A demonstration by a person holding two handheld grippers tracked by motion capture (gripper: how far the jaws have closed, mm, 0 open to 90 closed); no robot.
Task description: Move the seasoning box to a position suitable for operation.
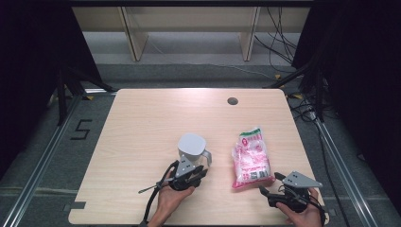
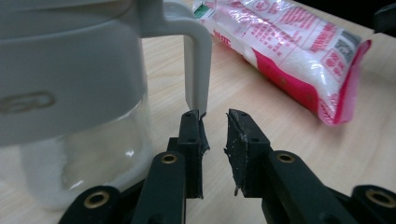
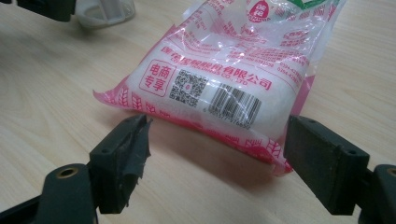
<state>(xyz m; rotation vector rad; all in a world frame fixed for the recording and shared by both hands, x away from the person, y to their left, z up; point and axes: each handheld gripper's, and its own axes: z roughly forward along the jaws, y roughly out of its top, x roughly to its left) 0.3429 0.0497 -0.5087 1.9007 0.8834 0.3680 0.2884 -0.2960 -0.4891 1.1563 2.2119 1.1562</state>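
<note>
A clear glass jar (image 1: 191, 146) with a grey-white lid stands near the table's front middle, and its handle (image 1: 207, 156) points right. My left gripper (image 1: 197, 173) sits just in front of the jar. In the left gripper view its jaws (image 2: 215, 116) stand a narrow gap apart with nothing between them. The tip of the handle (image 2: 198, 70) hangs just beyond the left jaw. A pink and white bag (image 1: 250, 158) of white grains lies to the right. My right gripper (image 1: 270, 183) is wide open at the bag's near end (image 3: 224, 70), its jaws (image 3: 218, 122) not touching it.
The light wooden table (image 1: 142, 123) has a round cable hole (image 1: 232, 100) at the back right. Its front edge runs just behind both hands. Beyond the table are a grey floor, wooden furniture legs and loose cables (image 1: 279, 42).
</note>
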